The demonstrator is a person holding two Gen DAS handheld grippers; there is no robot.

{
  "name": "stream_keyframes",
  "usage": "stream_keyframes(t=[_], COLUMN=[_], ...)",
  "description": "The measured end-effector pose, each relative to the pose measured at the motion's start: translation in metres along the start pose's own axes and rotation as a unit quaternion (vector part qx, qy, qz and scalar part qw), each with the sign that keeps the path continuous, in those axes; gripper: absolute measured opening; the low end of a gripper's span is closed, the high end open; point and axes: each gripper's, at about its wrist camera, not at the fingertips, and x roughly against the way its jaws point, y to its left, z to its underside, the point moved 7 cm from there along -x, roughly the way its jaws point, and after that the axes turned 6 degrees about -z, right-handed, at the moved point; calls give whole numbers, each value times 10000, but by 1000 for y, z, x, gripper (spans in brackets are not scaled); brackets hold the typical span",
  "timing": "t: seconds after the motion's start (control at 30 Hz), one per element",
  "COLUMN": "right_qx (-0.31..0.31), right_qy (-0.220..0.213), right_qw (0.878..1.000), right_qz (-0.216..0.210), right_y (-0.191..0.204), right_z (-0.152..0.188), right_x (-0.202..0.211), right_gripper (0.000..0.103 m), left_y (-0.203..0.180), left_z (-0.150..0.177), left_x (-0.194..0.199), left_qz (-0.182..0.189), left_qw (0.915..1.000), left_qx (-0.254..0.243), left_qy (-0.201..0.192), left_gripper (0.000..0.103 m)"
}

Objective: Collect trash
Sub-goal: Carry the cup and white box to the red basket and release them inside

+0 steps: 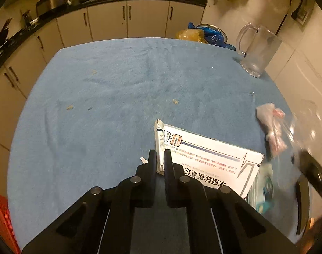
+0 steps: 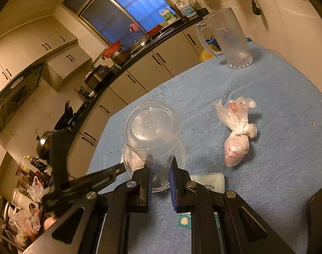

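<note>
Left wrist view. Left gripper (image 1: 160, 158) angled down over table covered in light blue terry cloth (image 1: 118, 80). Black jaws together, clamped on upright end flap of flat white cardboard medicine box with blue stripes and printed text (image 1: 211, 158). Box lying on cloth just right of the fingers, one long edge raised. Crumpled clear plastic bag with pink print (image 1: 272, 127) on cloth near right edge, blurred. Small tan crumbs (image 1: 175, 101) scattered mid-table. Tall clear glass mug with handle (image 1: 256, 48) upright at far right corner. Yellow and blue plastic bags (image 1: 203, 34) bunched beyond far table edge. Grey cabinets under black countertop (image 1: 127, 20) behind. Right gripper (image 1: 309, 180) partly visible at right margin, blurred.

Right wrist view. Right gripper (image 2: 160, 169) with blue-padded fingers (image 2: 173, 173) clamped on rim wall of clear plastic disposable cup (image 2: 153, 133), held tilted, base facing camera; a second clear lip showing beneath it, stacked or not cannot tell. Clear plastic bag with pink print (image 2: 237, 131) knotted, lying on blue cloth (image 2: 277, 97) to the right, well apart from cup. Glass mug (image 2: 231, 38) upright at far table corner. White packet with teal print (image 2: 209, 183) on cloth just beside right finger. Left gripper (image 2: 80, 182) entering from lower left, blurred. Window (image 2: 131, 6) above countertop.
</note>
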Motion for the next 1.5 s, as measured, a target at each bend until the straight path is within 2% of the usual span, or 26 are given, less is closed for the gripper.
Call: stream_keyframes(t=[0.3,0.4,0.57,0.77,1.0,1.5], right_qx=[452,630,900,1086,1357,1589], right_qy=[230,409,615,872,1031,1150], right_qw=[9987,9971,9935,9890,9842,9796], right_qz=[-29,-126,-328,-506,-487,-430], right_y=[21,34,61,86,110,148], right_z=[13,23,53,94,121,140], right_x=[-17,-24,-24,-21,-19,-25], right_gripper=[15,15,15,15,15,15], left_y=[38,54,74,98,117,168], left_z=[57,79,108,135,157,178], left_x=[63,85,111,127,139,166], left_qz=[-59,-300,-657,-841,-853,-850], left_qw=[9989,9974,9931,9899,9883,9825], left_qx=[176,133,82,189,319,747], left_qy=[-428,-640,-968,-1126,-1221,-1478], left_gripper=[6,6,6,6,6,6])
